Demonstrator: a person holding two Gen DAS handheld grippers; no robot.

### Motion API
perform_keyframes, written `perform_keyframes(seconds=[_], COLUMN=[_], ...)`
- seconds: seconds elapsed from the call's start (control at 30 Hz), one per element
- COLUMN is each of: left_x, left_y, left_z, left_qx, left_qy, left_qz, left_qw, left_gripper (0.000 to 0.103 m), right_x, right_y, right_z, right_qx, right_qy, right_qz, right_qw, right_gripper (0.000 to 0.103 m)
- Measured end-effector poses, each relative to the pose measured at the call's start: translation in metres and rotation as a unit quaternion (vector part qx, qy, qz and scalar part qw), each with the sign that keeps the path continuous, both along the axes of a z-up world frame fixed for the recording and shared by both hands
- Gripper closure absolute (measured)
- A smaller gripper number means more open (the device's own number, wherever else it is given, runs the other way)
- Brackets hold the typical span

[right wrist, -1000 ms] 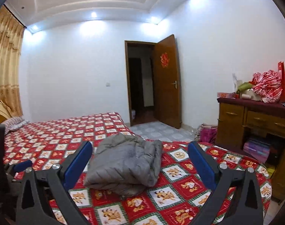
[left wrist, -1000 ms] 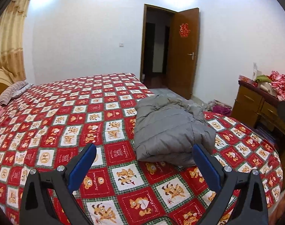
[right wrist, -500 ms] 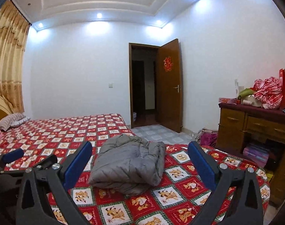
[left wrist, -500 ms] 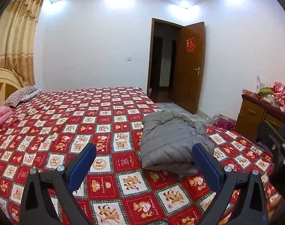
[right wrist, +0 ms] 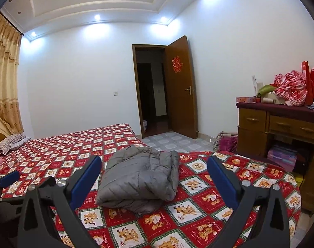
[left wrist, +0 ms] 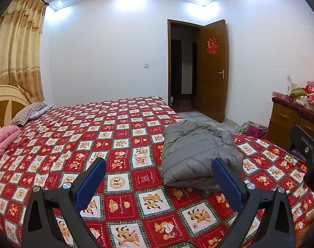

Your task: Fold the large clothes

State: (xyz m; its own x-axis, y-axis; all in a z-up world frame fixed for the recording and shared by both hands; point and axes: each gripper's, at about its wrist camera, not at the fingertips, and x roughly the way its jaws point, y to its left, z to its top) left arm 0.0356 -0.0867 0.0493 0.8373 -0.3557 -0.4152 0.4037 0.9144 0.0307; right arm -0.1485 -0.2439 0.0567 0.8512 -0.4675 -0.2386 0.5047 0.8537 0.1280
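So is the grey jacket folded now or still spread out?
Folded. The grey jacket lies as a compact layered bundle on the bedspread, with neither open gripper touching it.

Home bedroom, large bed [left wrist: 78, 136] with teddy-bear quilt, pillow [left wrist: 27, 112], curtains [left wrist: 14, 47], wooden dresser [right wrist: 280, 128]

Bedroom w/ white walls. Bed cover [left wrist: 123, 136] in red and white squares w/ cartoon bears is spreading across the bed. Striped pillow [left wrist: 29, 112] is lying by a cream headboard [left wrist: 6, 103], pink bedding [left wrist: 2, 140] beside it. Gold curtain [left wrist: 16, 47] is hanging at left. Brown door [right wrist: 180, 88] w/ red paper ornament [right wrist: 177, 63] is standing open. Wooden dresser [right wrist: 280, 128] at right is carrying red checked cloth [right wrist: 291, 91] and red bags [right wrist: 313, 84].
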Motion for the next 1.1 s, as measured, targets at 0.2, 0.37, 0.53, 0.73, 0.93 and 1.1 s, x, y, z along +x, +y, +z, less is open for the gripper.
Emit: perform_keyframes(seconds=[0.2, 0.37, 0.53, 0.73, 0.93, 1.1], left_x=[-0.001, -0.001, -0.001, 0.0, 0.001, 0.002], left_y=[-0.002, -0.003, -0.002, -0.005, -0.006, -0.007], left_z=[0.0, -0.001, 0.001, 0.0, 0.0, -0.001], left_qx=[0.006, 0.006, 0.005, 0.011, 0.012, 0.016], left_qy=[-0.003, 0.0, 0.0, -0.002, -0.002, -0.001], left_qz=[0.004, 0.006, 0.007, 0.007, 0.006, 0.01], left_qw=[1.0, 1.0, 1.0, 0.9999, 0.9999, 0.9998], left_gripper=[0.001, 0.001, 0.001, 0.001, 0.001, 0.001], right_x=[-0.002, 0.0, -0.001, -0.001, -0.001, -0.002], right_y=[-0.002, -0.005, -0.006, -0.008, -0.009, -0.011], right_z=[0.001, -0.001, -0.001, -0.001, -0.002, -0.001], right_qx=[0.001, 0.004, 0.007, 0.007, 0.011, 0.012], right_qy=[-0.003, 0.0, 0.0, -0.001, 0.0, -0.001], right_qz=[-0.002, -0.002, -0.002, -0.005, -0.007, -0.009], right_qw=[1.0, 1.0, 1.0, 1.0, 1.0, 1.0], right_gripper=[0.0, 0.0, 0.0, 0.0, 0.0, 0.0])
